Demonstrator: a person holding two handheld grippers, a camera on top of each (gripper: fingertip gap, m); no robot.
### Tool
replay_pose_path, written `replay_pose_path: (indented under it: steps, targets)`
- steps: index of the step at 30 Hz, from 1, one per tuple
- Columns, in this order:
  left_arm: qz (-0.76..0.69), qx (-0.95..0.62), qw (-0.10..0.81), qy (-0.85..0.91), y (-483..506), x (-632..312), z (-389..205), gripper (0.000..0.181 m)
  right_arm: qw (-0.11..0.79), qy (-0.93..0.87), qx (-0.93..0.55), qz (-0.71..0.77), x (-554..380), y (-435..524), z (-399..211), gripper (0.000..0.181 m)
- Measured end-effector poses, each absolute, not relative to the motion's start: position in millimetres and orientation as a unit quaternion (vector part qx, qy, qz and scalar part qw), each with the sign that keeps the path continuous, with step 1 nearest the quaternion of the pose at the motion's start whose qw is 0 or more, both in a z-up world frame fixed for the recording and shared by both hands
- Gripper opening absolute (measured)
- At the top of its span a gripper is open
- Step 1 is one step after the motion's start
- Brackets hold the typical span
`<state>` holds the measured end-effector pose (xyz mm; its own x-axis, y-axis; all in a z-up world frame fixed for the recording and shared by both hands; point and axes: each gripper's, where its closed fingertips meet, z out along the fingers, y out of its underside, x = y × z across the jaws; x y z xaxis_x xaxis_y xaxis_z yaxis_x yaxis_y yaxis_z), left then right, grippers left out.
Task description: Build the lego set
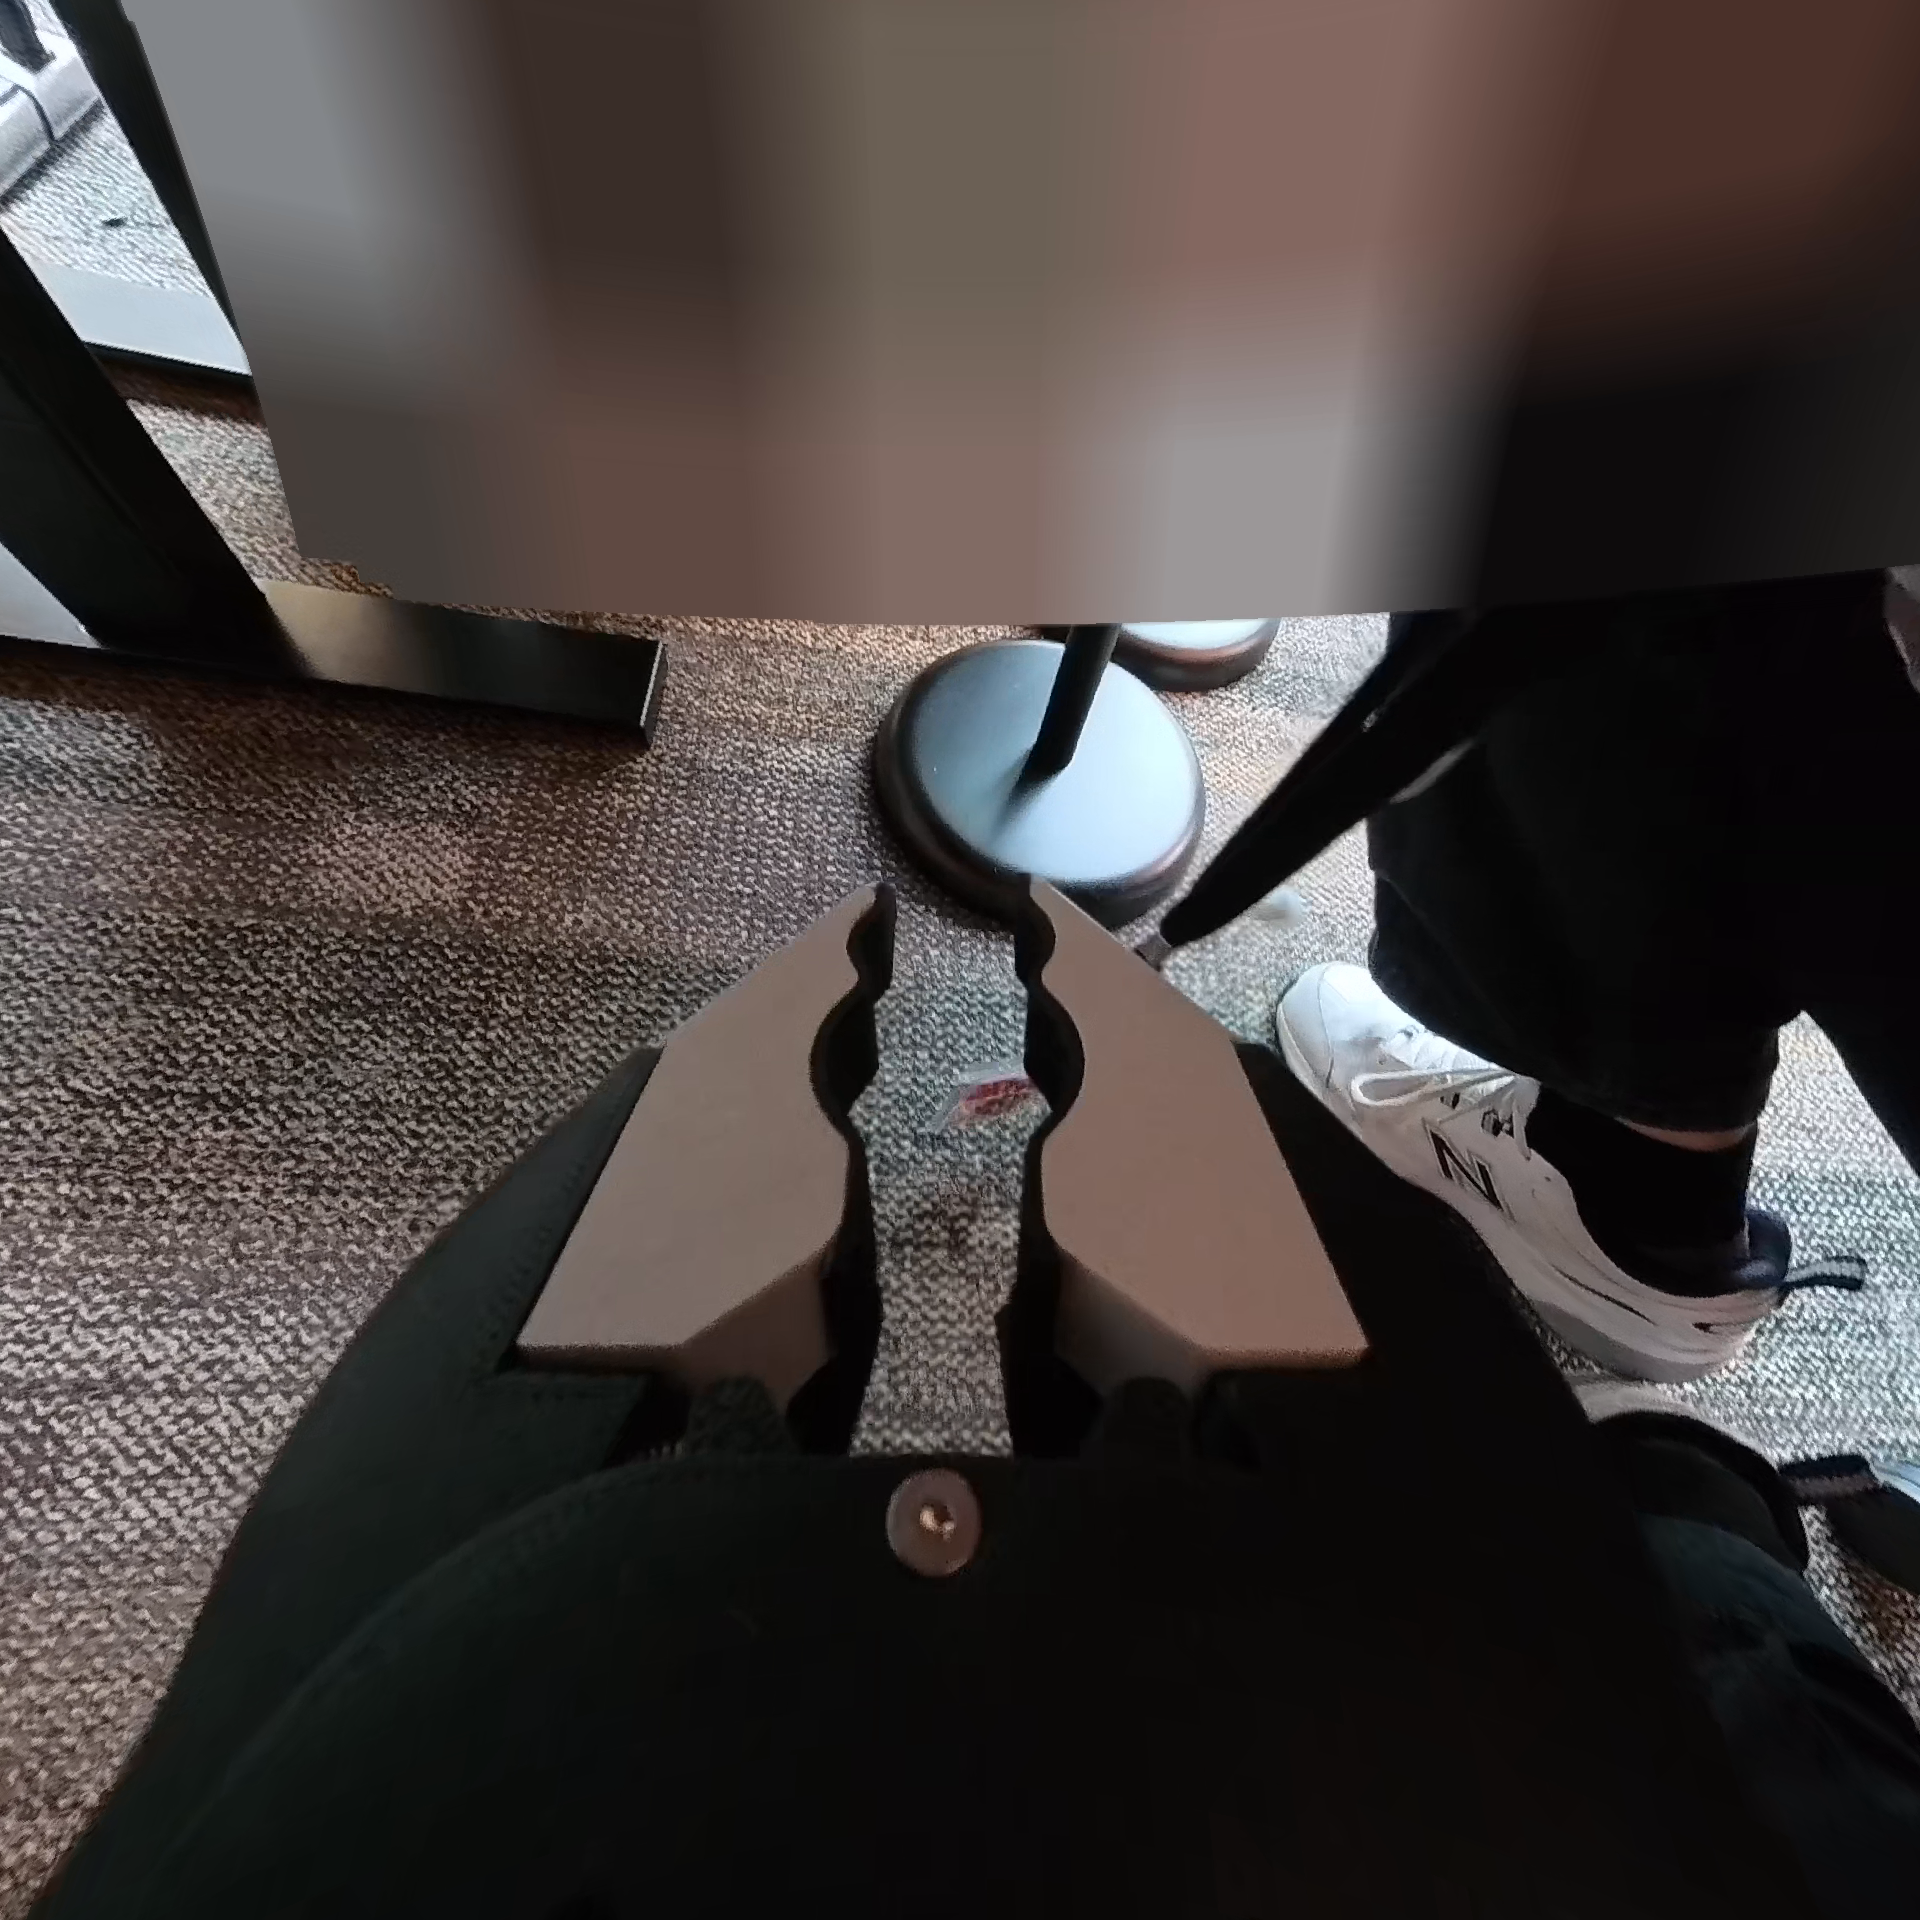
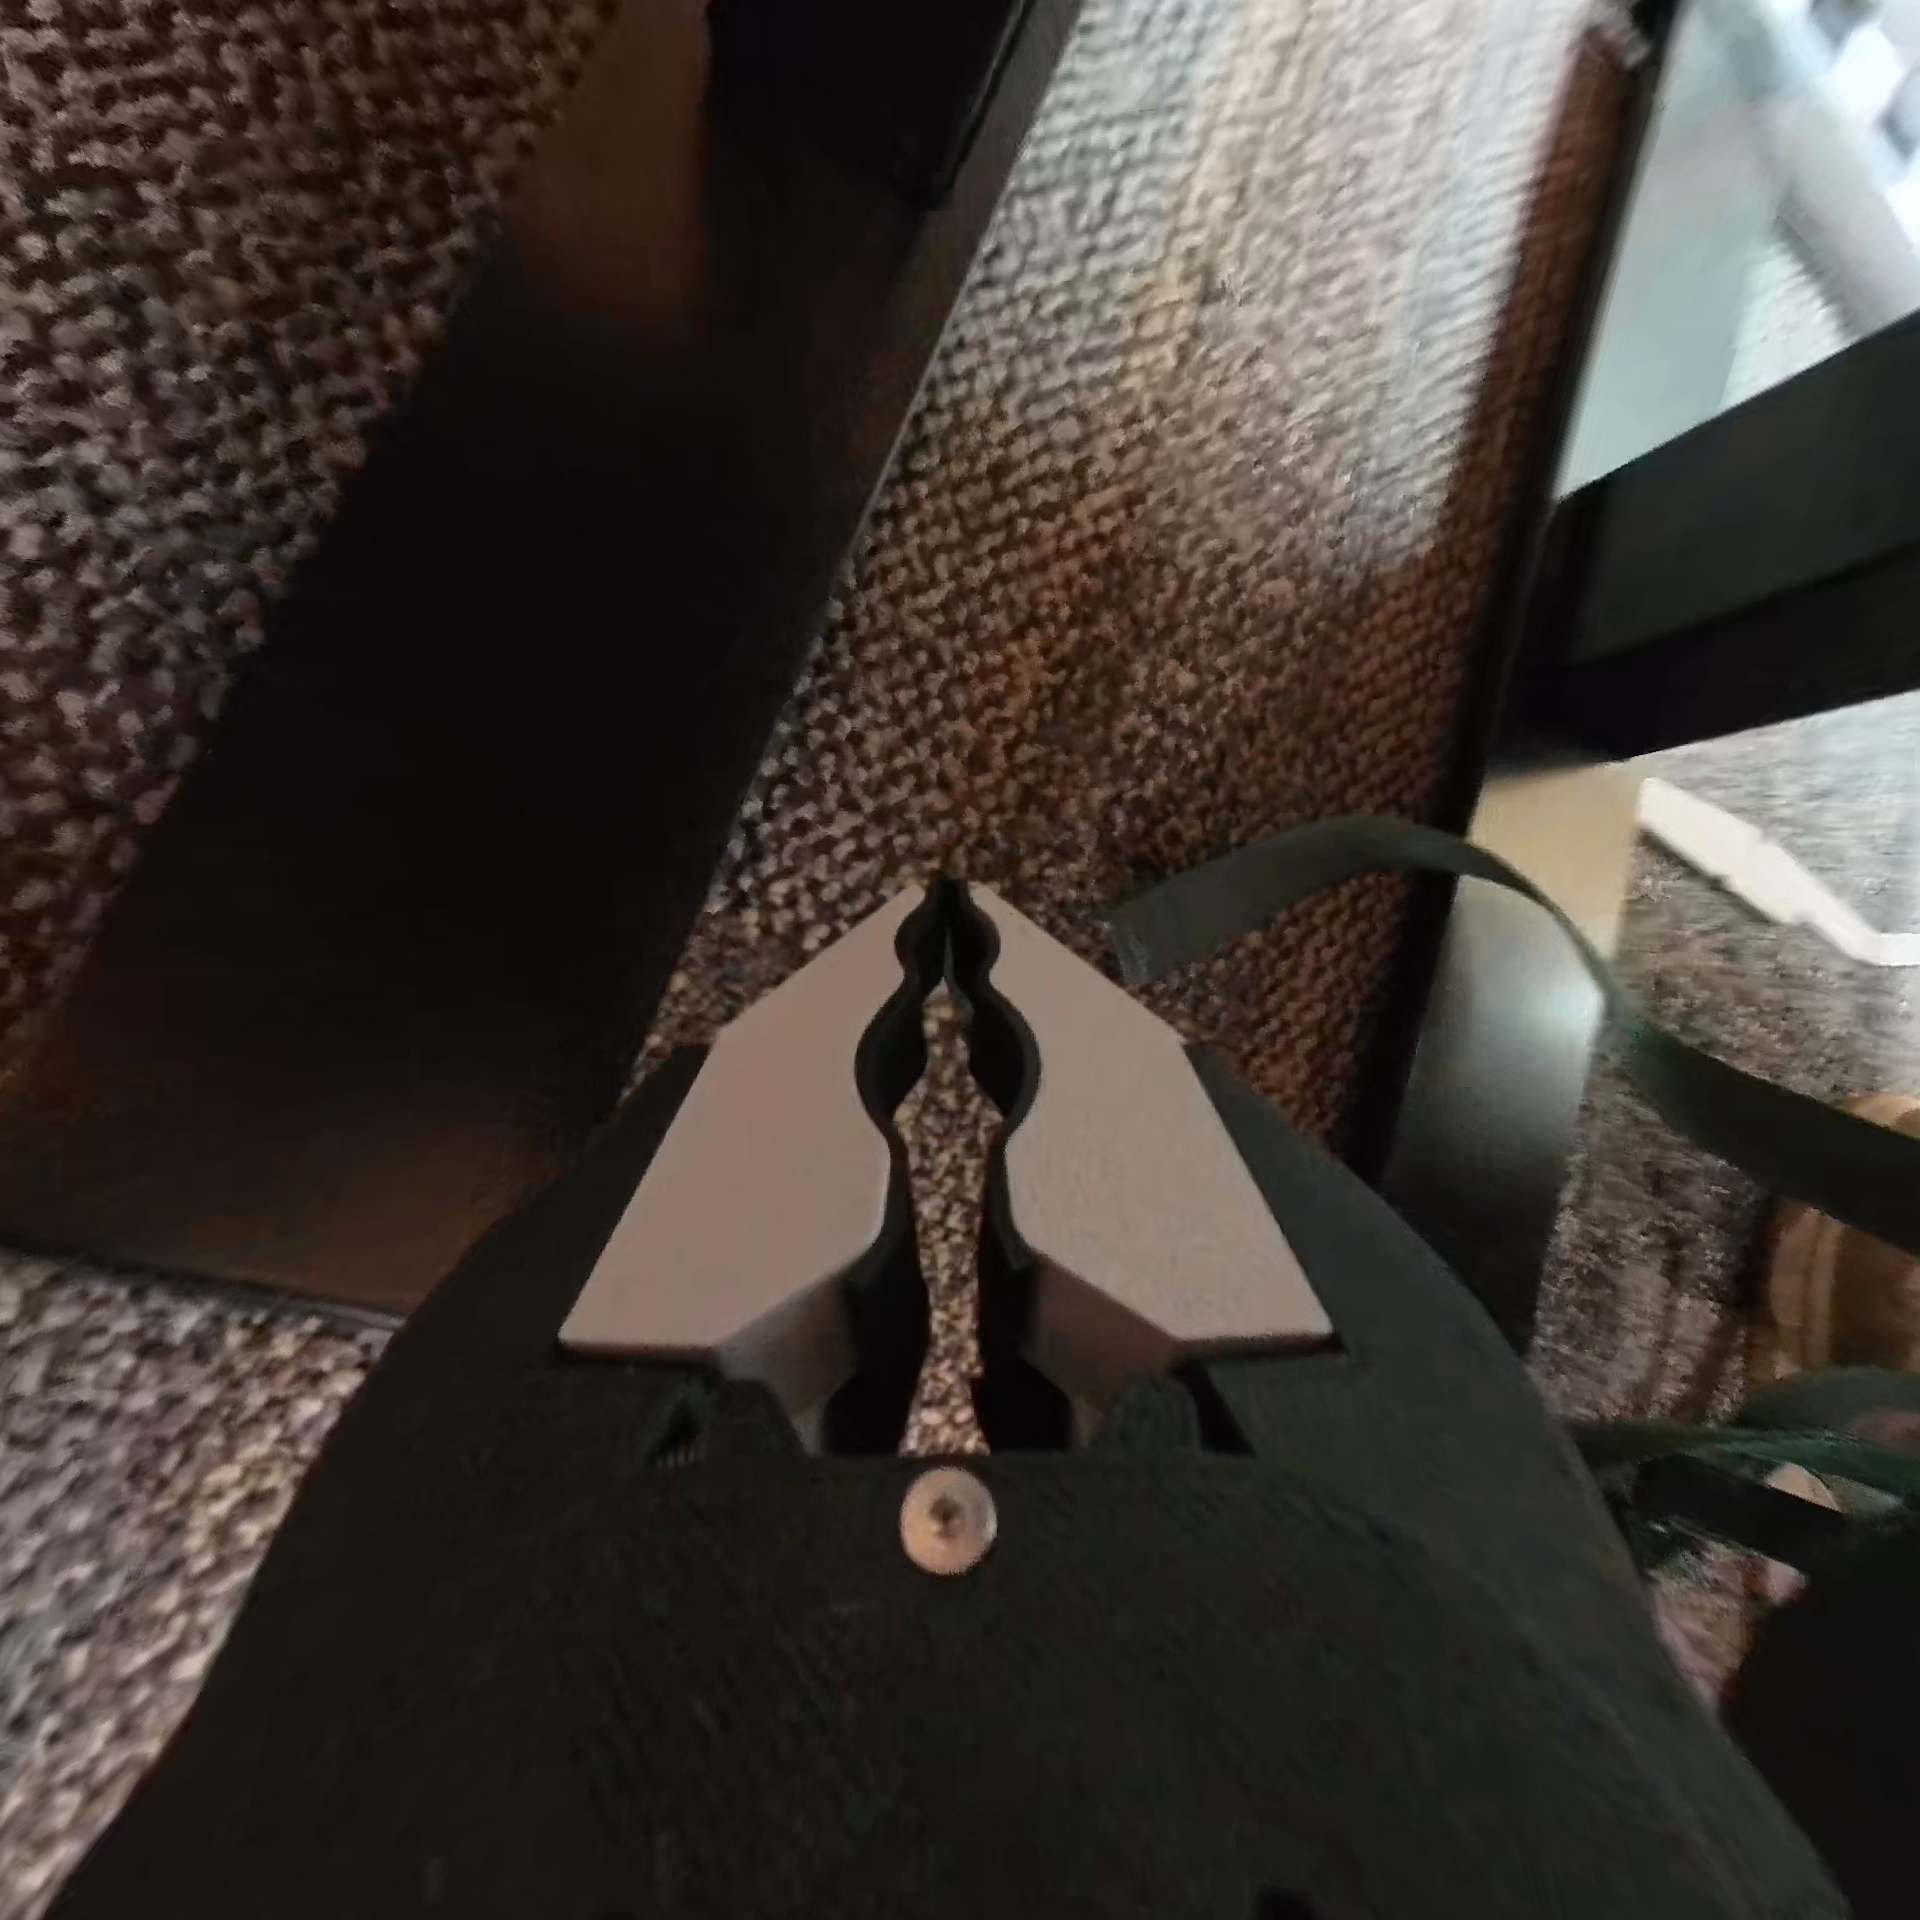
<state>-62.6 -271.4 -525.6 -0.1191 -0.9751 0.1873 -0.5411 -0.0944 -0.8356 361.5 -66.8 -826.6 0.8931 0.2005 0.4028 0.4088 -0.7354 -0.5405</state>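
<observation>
No Lego parts show in either view. My left gripper (image 1: 958,902) points down at a speckled grey-brown carpet (image 1: 312,935); its jaws stand a little apart and hold nothing. A small red and white scrap (image 1: 992,1093) lies on the carpet between its fingers, below them. My right gripper (image 2: 948,891) also points at the carpet (image 2: 1143,623); its fingertips touch and nothing is between them.
A black table foot (image 1: 468,660) and a round stand base (image 1: 1039,790) with a pole are ahead of the left gripper. A person's white shoe (image 1: 1496,1174) and dark trouser leg are at the right. A dark table leg (image 2: 499,623) and a loose black strap (image 2: 1455,862) flank the right gripper. The grippers' ends are close to 55 centimeters from one another.
</observation>
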Motion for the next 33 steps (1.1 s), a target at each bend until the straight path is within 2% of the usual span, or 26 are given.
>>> replay_pose_path:
  steps: [6, 11, 18, 26, 33]
  targets:
    - [-0.408, -0.643, 0.274, 0.587, -250.6, -50.9, -527.1, 0.021, 0.355, -0.126, -0.893, -0.247, 360.7, -51.5, -792.2, 0.0]
    - [-0.395, -0.642, 0.276, 0.597, -242.8, -40.4, -532.2, 0.02, 0.338, -0.132, -0.892, -0.269, 334.6, -47.2, -780.5, 0.0]
    - [-0.458, -0.637, 0.257, 0.564, -235.6, -0.5, -514.9, 0.02, 0.297, -0.203, -0.878, -0.315, 294.2, -60.8, -755.4, 0.0]
    - [-0.483, -0.627, 0.282, 0.543, -212.1, 30.5, -497.9, 0.02, 0.288, -0.26, -0.866, -0.315, 252.6, -74.3, -734.8, 0.0]
    - [-0.467, -0.619, 0.285, 0.563, -202.2, 39.6, -512.0, 0.013, 0.274, -0.232, -0.882, -0.304, 264.9, -101.9, -715.7, 0.0]
